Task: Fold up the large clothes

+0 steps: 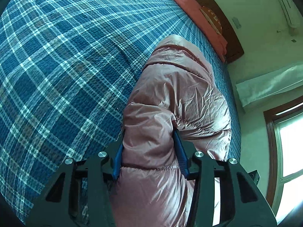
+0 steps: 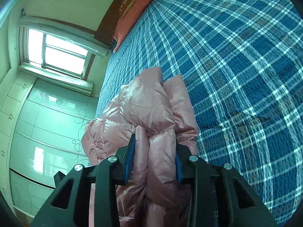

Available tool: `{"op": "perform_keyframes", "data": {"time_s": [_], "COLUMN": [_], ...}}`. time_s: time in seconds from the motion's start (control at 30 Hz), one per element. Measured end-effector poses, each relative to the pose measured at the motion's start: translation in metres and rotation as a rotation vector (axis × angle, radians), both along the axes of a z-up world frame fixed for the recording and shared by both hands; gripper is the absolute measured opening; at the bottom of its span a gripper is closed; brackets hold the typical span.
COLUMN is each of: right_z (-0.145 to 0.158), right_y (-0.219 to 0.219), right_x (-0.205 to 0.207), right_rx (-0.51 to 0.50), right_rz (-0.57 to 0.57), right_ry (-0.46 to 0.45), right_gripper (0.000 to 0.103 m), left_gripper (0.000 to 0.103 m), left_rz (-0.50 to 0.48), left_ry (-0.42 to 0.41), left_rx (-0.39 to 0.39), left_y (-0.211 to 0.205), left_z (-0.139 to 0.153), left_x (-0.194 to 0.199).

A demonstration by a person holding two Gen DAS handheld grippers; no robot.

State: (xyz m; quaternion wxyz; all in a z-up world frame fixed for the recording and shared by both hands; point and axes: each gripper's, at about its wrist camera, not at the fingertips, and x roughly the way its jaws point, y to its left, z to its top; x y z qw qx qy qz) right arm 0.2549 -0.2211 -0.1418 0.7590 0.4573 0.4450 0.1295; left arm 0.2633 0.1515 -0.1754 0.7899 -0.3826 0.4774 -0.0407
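A fat bunch of the pink puffer jacket is clamped by the left gripper, with the blue pads pressed into the shiny quilted fabric on both sides. The jaws are kept fairly wide apart by how puffy the stuff is, but it's definitely being pinched. From that grip the jacket is seen running away in a long bulging roll, with stitched seams across it, out over the bed.

Same deal on the other side: a thick folded wad of the jacket is held by the right gripper, fabric squeezed between its blue pads and spilling out above and below them. Several layers are stacked up in that bite. Past the fingers, the rest of the jacket is bunched in a heap near the bed's edge, part of it hanging off toward the wardrobe side.

The bed is covered with a blue plaid sheet with white lines, and that's what most of both views is filled with. A pink pillow is laid at the far end against a dark wooden headboard, with a smaller orange-brown cushion on top of it.

Further out, a bright window is seen in the right wrist view, with a pale wardrobe below it, decorated with circle patterns. A wall AC unit is caught up high in the left view.
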Motion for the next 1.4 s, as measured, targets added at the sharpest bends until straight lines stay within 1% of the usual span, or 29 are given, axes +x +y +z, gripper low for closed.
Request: {"op": "perform_keyframes", "data": {"time_s": [0.13, 0.2, 0.23, 0.27, 0.3, 0.37, 0.5, 0.6, 0.67, 0.8, 0.83, 0.87, 0.9, 0.93, 0.97, 1.0, 1.07, 1.1, 1.23, 1.3, 1.4], "right_z": [-0.002, 0.001, 0.004, 0.007, 0.010, 0.015, 0.018, 0.020, 0.017, 0.010, 0.007, 0.004, 0.003, 0.005, 0.008, 0.010, 0.014, 0.013, 0.000, -0.007, -0.008], "right_y": [0.001, 0.002, 0.001, -0.001, -0.004, -0.007, -0.002, 0.005, 0.010, 0.013, 0.014, 0.015, 0.016, 0.017, 0.017, 0.017, 0.020, 0.022, 0.030, 0.031, 0.032], "right_x": [0.005, 0.001, -0.005, -0.017, -0.030, -0.049, -0.086, -0.114, -0.130, -0.154, -0.156, -0.157, -0.158, -0.158, -0.157, -0.158, -0.155, -0.153, -0.144, -0.149, -0.150], "right_rx": [-0.012, -0.007, -0.005, -0.002, 0.003, 0.011, 0.047, 0.060, 0.064, 0.098, 0.104, 0.118, 0.126, 0.122, 0.123, 0.121, 0.096, 0.085, 0.103, 0.111, 0.114], "right_rz": [0.007, 0.011, 0.010, 0.008, 0.003, -0.007, 0.005, 0.014, 0.008, -0.018, -0.021, -0.022, -0.021, -0.019, -0.011, -0.006, 0.004, 0.010, 0.012, 0.008, 0.003], "right_ry": [-0.002, -0.008, -0.010, -0.011, -0.013, -0.025, -0.032, -0.045, -0.045, -0.040, -0.038, -0.037, -0.035, -0.034, -0.039, -0.046, -0.045, -0.042, -0.029, -0.031, -0.033], "right_gripper": [0.033, 0.036, 0.039, 0.048, 0.058, 0.065, 0.065, 0.066, 0.067, 0.069, 0.069, 0.069, 0.056, 0.047, 0.037, 0.032, 0.030, 0.030, 0.030, 0.030, 0.030], "left_gripper": [0.046, 0.049, 0.053, 0.058, 0.060, 0.062, 0.066, 0.068, 0.070, 0.070, 0.064, 0.058, 0.055, 0.048, 0.045, 0.044, 0.042, 0.042, 0.042, 0.042, 0.042], "left_rz": [-0.013, -0.028, -0.026, -0.025, -0.024, -0.025, -0.021, -0.019, -0.032, -0.043, -0.045, -0.046, -0.047, -0.050, -0.054, -0.060, -0.077, -0.078, -0.077, -0.083, -0.075], "left_ry": [-0.005, -0.013, -0.017, -0.021, -0.028, -0.041, -0.046, -0.041, -0.029, -0.039, -0.042, -0.043, -0.044, -0.047, -0.052, -0.057, -0.058, -0.056, -0.064, -0.074, -0.074], "left_rx": [-0.009, -0.010, -0.007, -0.002, 0.000, -0.009, -0.059, -0.107, -0.124, -0.125, -0.126, -0.124, -0.125, -0.131, -0.124, -0.106, -0.063, -0.056, -0.047, -0.030, -0.030], "left_y": [0.003, 0.007, 0.009, 0.011, 0.013, 0.016, 0.017, 0.014, 0.010, 0.003, 0.001, 0.000, 0.000, -0.001, -0.002, -0.004, -0.008, -0.008, -0.006, -0.007, -0.008], "left_z": [0.000, 0.004, 0.006, 0.009, 0.011, 0.016, 0.019, 0.014, 0.010, 0.007, 0.007, 0.007, 0.008, 0.011, 0.014, 0.018, 0.020, 0.017, 0.008, 0.007, 0.007], "left_x": [-0.002, -0.006, -0.011, -0.016, -0.022, -0.037, -0.071, -0.098, -0.111, -0.127, -0.128, -0.130, -0.132, -0.132, -0.133, -0.133, -0.132, -0.129, -0.130, -0.131, -0.131]}}
